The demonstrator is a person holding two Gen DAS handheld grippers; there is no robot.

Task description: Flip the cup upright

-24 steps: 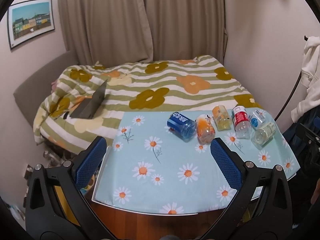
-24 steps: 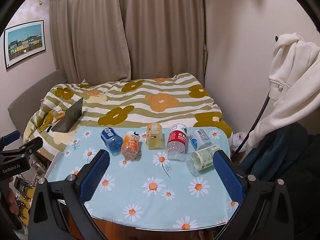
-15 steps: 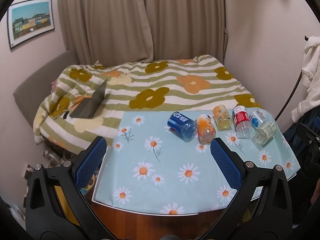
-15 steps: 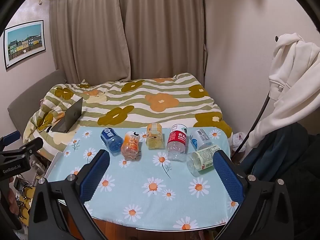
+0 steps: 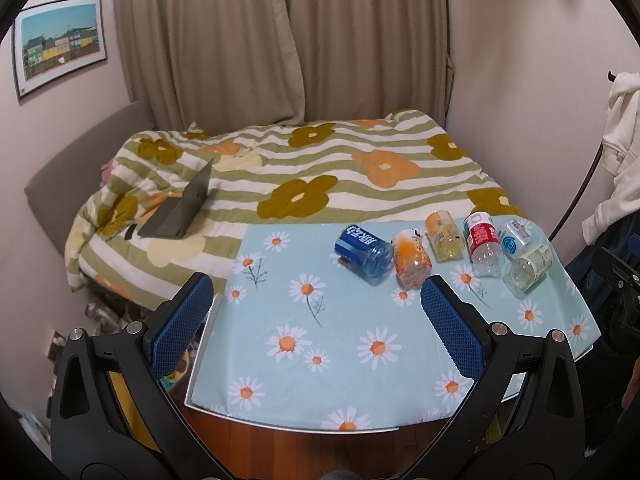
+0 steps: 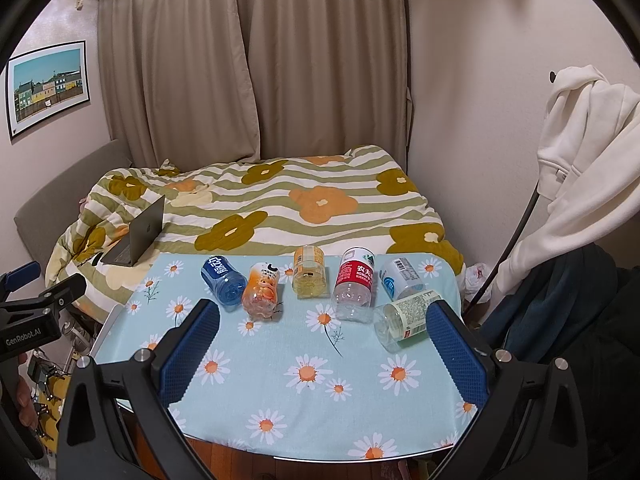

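Cups: six (image 6: 406,315) lie on their sides in a row at the surface's (image 6: 280,380) far edge, touching or just beside each other.
Hand-held grippers: left (image 5: 316,316) and right (image 6: 322,338) both spread, empty, well short.
Risk: round cups may roll, nudge neighbours, or drop toward the bed (image 6: 280,200).

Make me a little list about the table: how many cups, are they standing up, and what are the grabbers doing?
cups: six, all lying on their sides
row, left to right: blue cup, orange cup, yellow cup, red cup, white-blue cup, pale green cup
table: daisy cloth
left hand-held gripper: open, holding nothing, short of the cups
right hand-held gripper: open, holding nothing
cups upright: none yet
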